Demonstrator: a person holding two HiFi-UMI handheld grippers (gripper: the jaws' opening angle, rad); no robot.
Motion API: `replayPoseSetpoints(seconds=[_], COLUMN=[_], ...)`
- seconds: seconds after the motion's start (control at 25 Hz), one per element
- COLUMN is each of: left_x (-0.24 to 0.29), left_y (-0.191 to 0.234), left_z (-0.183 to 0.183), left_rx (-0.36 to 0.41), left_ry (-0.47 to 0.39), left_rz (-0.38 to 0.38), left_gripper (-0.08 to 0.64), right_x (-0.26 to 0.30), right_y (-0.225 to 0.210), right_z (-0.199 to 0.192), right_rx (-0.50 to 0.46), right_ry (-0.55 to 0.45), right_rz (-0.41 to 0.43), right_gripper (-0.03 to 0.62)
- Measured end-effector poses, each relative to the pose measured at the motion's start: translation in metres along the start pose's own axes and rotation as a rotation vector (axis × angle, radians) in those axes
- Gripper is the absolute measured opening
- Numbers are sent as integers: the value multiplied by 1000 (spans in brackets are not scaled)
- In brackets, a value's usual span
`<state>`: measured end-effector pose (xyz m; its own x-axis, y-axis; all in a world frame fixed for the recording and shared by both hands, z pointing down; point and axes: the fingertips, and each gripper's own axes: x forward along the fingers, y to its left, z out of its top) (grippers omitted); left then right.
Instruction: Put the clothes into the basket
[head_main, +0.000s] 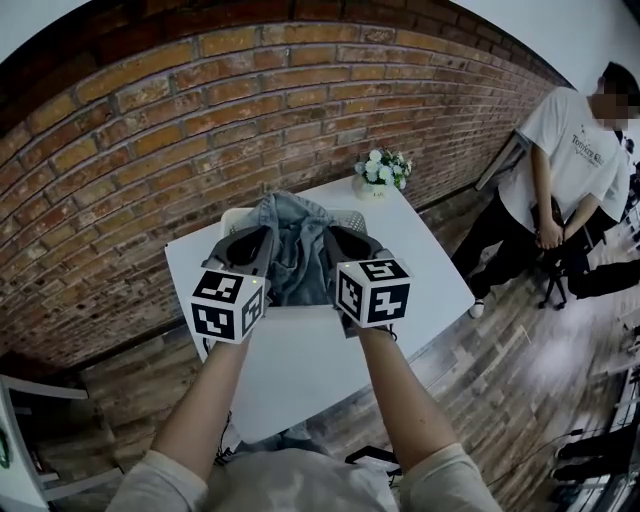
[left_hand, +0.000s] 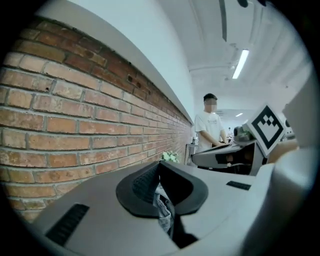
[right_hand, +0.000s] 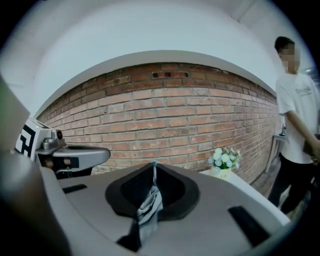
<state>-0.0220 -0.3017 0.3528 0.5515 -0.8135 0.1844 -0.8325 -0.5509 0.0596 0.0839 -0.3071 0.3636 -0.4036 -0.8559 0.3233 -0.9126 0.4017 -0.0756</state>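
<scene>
- Above the white table (head_main: 300, 370), the denim garment (head_main: 296, 255) hangs between both grippers, with the basket (head_main: 352, 219) just behind it
- Jaws of left gripper (head_main: 262, 238) and right gripper (head_main: 335, 240) are clamped on its fabric, one at each side
- Basket lies straight ahead, equally near both hands

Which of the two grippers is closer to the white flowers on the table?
The right gripper: the flowers stand just beyond it at the corner of the table, while the left gripper grips the denim garment farther away.
</scene>
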Motion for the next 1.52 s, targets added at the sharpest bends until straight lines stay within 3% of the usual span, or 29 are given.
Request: replayPoseSetpoints(seconds=[0.36, 0.64, 0.96, 1.24, 1.52], left_x=[-59, -114, -155, -165, -169], left_y=[-43, -68, -90, -98, -94], left_z=[48, 75, 85, 62, 55], left_rx=[101, 144, 148, 141, 131], left_ry=[-148, -212, -230, -179, -180], left_rz=[-22, -22, -27, -44, -66], left_gripper=[9, 9, 9, 9, 9], right_x=[-65, -135, -176, -184, -181], right_y=[44, 78, 97, 115, 124], right_z=[51, 78, 67, 50, 42], right_rx=[-151, -208, -188, -191, -192], right_ry=[-245, -392, -389, -363, -358], right_rz=[-37, -51, -68, -60, -85], right_gripper=[9, 8, 8, 7, 7])
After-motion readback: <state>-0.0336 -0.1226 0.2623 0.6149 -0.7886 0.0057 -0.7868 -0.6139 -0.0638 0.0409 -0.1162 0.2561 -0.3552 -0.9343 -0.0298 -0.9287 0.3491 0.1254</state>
